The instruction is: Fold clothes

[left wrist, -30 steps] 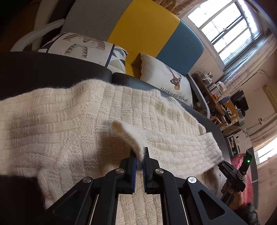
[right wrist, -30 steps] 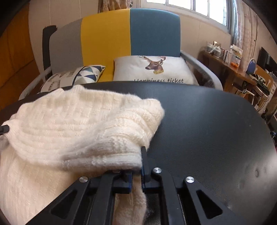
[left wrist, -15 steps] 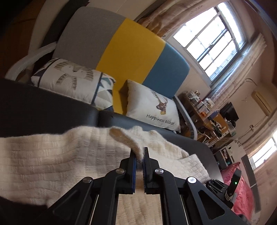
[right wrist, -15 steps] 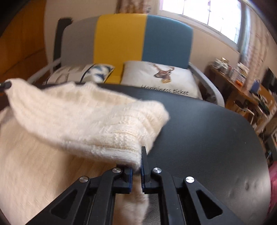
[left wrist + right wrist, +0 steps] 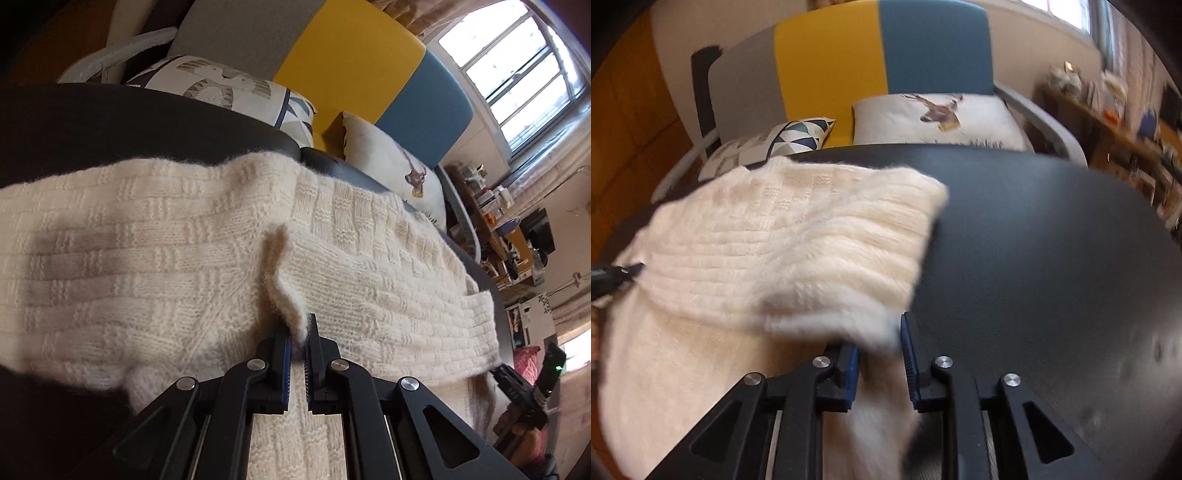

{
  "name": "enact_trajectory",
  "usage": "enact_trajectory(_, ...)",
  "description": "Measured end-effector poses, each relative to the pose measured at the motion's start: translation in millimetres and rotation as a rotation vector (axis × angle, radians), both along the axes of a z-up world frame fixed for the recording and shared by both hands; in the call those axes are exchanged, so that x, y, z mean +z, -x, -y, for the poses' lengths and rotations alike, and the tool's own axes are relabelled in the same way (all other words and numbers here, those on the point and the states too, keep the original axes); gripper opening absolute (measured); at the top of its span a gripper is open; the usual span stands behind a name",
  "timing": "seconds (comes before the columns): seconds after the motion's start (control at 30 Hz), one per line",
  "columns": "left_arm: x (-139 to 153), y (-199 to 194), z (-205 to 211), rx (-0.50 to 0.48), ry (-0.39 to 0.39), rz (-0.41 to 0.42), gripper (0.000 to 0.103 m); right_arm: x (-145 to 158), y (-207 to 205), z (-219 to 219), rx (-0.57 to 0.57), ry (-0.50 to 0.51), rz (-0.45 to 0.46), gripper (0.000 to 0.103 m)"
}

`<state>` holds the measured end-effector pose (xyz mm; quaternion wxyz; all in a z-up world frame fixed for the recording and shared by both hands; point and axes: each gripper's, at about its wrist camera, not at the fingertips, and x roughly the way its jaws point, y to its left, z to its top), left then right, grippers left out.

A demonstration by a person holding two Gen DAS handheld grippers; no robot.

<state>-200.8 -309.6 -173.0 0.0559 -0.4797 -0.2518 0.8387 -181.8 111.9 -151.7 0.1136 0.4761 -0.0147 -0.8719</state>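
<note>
Black table (image 5: 1052, 240) bears cream knit sweater (image 5: 147, 258), left tongs (image 5: 299, 338) pinching it, right tongs (image 5: 879, 354) opening.

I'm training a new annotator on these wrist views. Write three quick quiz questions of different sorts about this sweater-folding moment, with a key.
1. True or false: the left gripper pinches the cream knitted sweater.
2. What animal is printed on the white cushion?
3. The sweater lies on: A) a black tabletop B) a glass shelf C) a carpet.

Key: 1 true; 2 a deer; 3 A.
</note>
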Motion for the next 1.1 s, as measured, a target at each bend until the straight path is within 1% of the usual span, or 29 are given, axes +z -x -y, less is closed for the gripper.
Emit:
enact_trajectory(0.1, 0.8, 1.6, -0.3, 0.009, 0.001, 0.025, 0.006, 14.5, -25.1, -17.3, 0.0, 0.063, -0.012, 0.02)
enact_trajectory(0.13, 0.8, 1.0, -0.5, 0.012, 0.0, 0.029, 0.006, 18.6, -34.1, -19.6, -0.007, 0.059, -0.022, 0.02)
enact_trajectory(0.2, 0.8, -0.1, -0.9, 0.019, -0.001, 0.037, 0.006, 24.2, -52.3, -15.7, 0.018, 0.005, -0.073, 0.02)
enact_trajectory(0.3, 1.1, -1.6, -0.3, 0.042, -0.012, 0.044, 0.006, 18.3, -61.9, -1.6, 0.111, -0.005, -0.079, 0.019)
enact_trajectory(0.37, 0.9, -3.1, 0.0, 0.052, -0.011, 0.046, 0.006, 10.7, -58.3, 6.0, 0.159, 0.058, -0.064, 0.013)
enact_trajectory(0.43, 0.8, -3.1, -0.2, 0.059, -0.011, 0.049, 0.006, 6.8, -48.3, 10.7, 0.176, 0.106, -0.075, 0.013)
enact_trajectory(0.5, 1.3, -3.6, -2.2, 0.058, 0.005, 0.048, 0.006, -4.3, -34.9, 1.8, 0.13, 0.119, -0.058, 0.013)
enact_trajectory(0.53, 1.2, -2.9, -3.2, 0.058, 0.012, 0.046, 0.006, -9.9, -28.2, -2.7, 0.107, 0.125, -0.049, 0.011)
enact_trajectory(0.57, 1.3, -3.5, -2.9, 0.062, 0.011, 0.044, 0.006, -15.4, -21.5, -7.1, 0.085, 0.132, -0.041, 0.007)
enact_trajectory(0.63, 1.0, -4.9, -2.6, 0.065, 0.013, 0.039, 0.007, -26.1, -8.8, -16.4, 0.04, 0.148, -0.024, 0.003)
enact_trajectory(0.67, 0.5, -5.5, -2.8, 0.062, 0.016, 0.037, 0.007, -27.7, -9.7, -23.7, 0.028, 0.183, -0.019, 0.003)
enact_trajectory(0.73, 0.5, -5.0, -3.4, 0.054, 0.02, 0.039, 0.007, -24.7, -15.2, -22.4, 0.05, 0.151, -0.027, 0.003)
enact_trajectory(0.8, 1.4, -3.3, -4.9, 0.043, 0.032, 0.044, 0.007, -16.0, -20.9, -16.0, 0.092, 0.104, -0.041, 0.004)
enact_trajectory(0.9, 4.1, -2.2, -7.5, 0.03, 0.044, 0.053, 0.007, 7.2, -28.6, -9.9, 0.148, 0.041, -0.095, 0.006)
enact_trajectory(0.93, 5.1, -2.3, -8.3, 0.023, 0.05, 0.052, 0.007, 16.0, -27.8, -10.0, 0.156, 0.036, -0.111, 0.007)
enact_trajectory(0.97, 5.8, -2.3, -9.2, 0.014, 0.054, 0.05, 0.007, 24.4, -22.4, -11.8, 0.161, 0.05, -0.117, 0.012)
enact_trajectory(1.0, 5.9, -2.3, -8.4, 0.01, 0.04, 0.051, 0.007, 29.8, -15.3, -12.5, 0.169, 0.076, -0.106, 0.018)
enact_trajectory(1.03, 5.9, -2.5, -7.3, 0.007, 0.024, 0.053, 0.007, 34.4, -6.8, -11.1, 0.17, 0.071, -0.102, 0.025)
enact_trajectory(1.1, 6.3, -2.3, -2.1, 0.016, -0.018, 0.061, 0.007, 37.9, 10.8, -7.0, 0.178, 0.035, -0.087, 0.025)
